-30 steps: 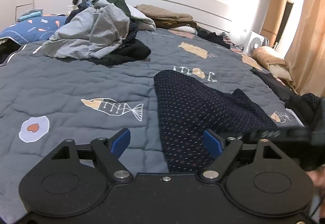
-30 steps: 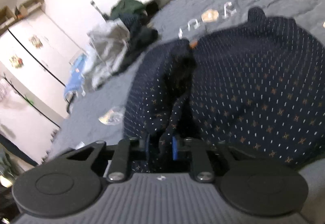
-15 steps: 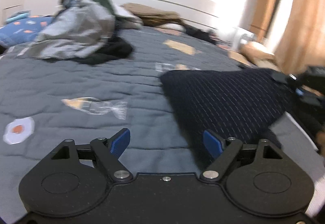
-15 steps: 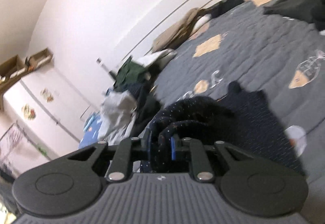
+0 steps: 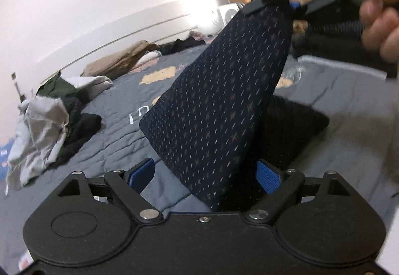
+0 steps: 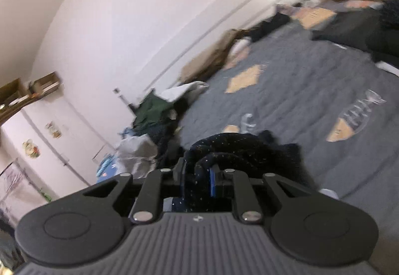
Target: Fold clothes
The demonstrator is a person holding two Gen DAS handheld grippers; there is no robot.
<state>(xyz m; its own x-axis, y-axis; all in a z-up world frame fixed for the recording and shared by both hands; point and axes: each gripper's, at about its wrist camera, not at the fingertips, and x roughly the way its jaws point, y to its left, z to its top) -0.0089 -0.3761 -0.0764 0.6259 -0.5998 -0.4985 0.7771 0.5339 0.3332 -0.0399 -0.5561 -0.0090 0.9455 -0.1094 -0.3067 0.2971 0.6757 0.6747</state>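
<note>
A wide grey quilt (image 5: 104,110) is covering the bed, and a loose heap of unfolded clothes (image 5: 47,125) is lying toward the headboard, well apart from the work. The navy dotted garment (image 5: 219,105) is hanging in a long cone from the right gripper (image 6: 198,179), whose jaws are clenched on a bunched edge of it, while its lower part is trailing onto the quilt just ahead of the left gripper (image 5: 204,175). That one is sitting with its blue pads (image 5: 141,171) spread wide and holding nothing, the cloth passing between them. To my eye the lifted cloth is being set up for a fold, and doing it well is going to mean the free gripper catching a clean single edge low down, so the fabric is hanging flat rather than twisted before it is laid over. A hand (image 5: 379,20) is showing at the upper right, cut off by the frame. Much is blurring: the garment's outline, its sleeves or legs, and how many layers the right jaws are pinching are all impossible to make out.
</note>
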